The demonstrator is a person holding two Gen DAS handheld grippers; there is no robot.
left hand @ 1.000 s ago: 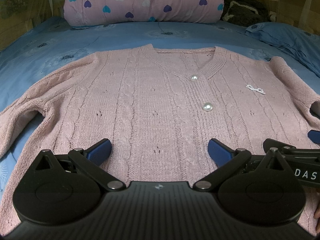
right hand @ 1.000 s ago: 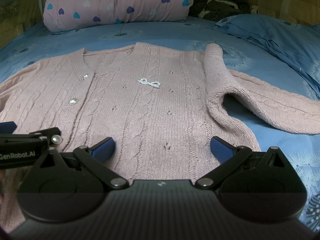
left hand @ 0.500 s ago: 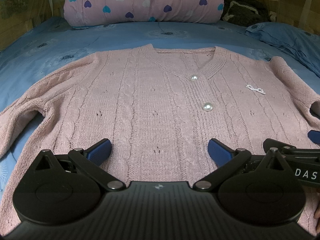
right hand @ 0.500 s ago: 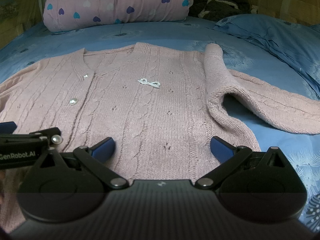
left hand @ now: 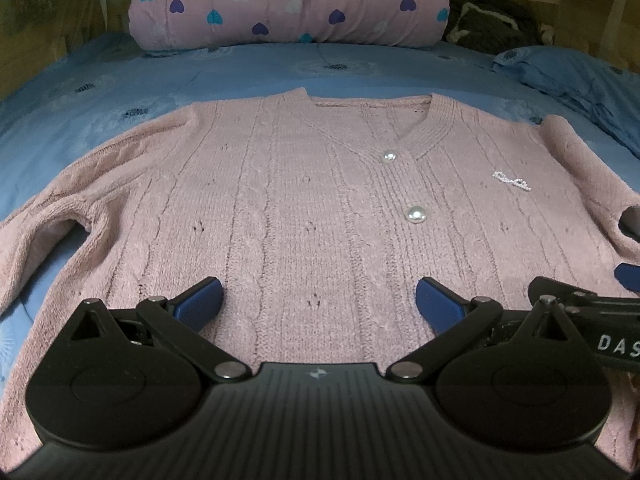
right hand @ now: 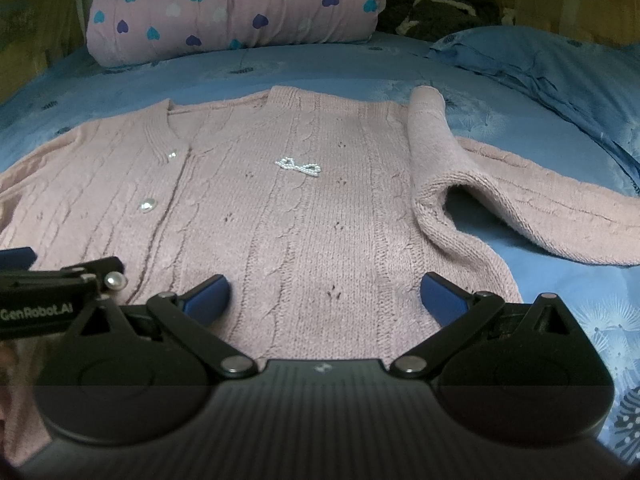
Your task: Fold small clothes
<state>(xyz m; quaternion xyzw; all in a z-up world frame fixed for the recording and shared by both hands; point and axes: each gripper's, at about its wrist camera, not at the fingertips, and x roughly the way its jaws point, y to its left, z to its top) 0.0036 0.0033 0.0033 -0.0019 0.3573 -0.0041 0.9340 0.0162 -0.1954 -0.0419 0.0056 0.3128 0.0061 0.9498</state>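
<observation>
Blue bedsheet [left hand: 248, 68] bare around flat pink cardigan [left hand: 304, 208], both tongs [left hand: 319, 298] [right hand: 325, 292] spread wide above hem.

Both wrist cameras sit low and close over the near edge of the bed [left hand: 256, 68], facing its far edge. The left view covers the cardigan's [left hand: 304, 208] left half, the right view its right; both share the buttoned middle and the heart-print quilt [right hand: 236, 8].

Bed with a cardigan laid out on it

The bed [left hand: 248, 68], in a blue dandelion-print sheet, carries a pink cable-knit cardigan [left hand: 304, 216] spread flat, front up. Behind it lie a rolled pink heart-print quilt [left hand: 288, 0], a dark bundle [right hand: 440, 12] and a blue pillow [right hand: 532, 60].
</observation>
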